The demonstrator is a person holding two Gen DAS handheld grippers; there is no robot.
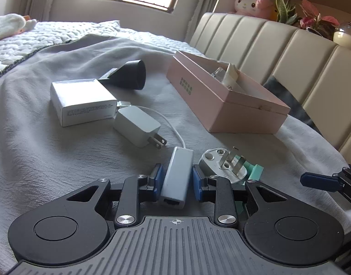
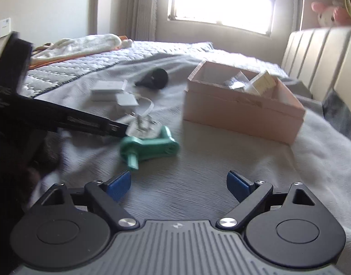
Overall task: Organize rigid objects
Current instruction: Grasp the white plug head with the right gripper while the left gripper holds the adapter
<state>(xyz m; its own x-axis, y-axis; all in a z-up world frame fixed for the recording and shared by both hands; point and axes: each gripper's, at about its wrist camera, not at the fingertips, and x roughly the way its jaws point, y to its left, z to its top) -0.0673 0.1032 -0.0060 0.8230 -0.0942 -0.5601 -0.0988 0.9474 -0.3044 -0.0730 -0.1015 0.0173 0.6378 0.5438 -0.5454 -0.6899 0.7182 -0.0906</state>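
Sorting on the bed is only partly done.

The pink box [image 1: 223, 105] holds a few items; the white carton [image 1: 81, 100], charger [image 1: 136, 126], plug [image 1: 223, 162] and green part [image 2: 150, 146] lie outside. The left gripper [image 1: 177, 178] has jaws around the white adapter [image 1: 175, 178], pressing contact unclear; the right gripper [image 2: 177, 183] has jaws apart, empty.

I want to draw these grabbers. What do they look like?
Both match: the left gripper and the right gripper have blue pads on black arms with silver screws, round black discs at the sides, and a ribbed grey body with a small crosshair mark.
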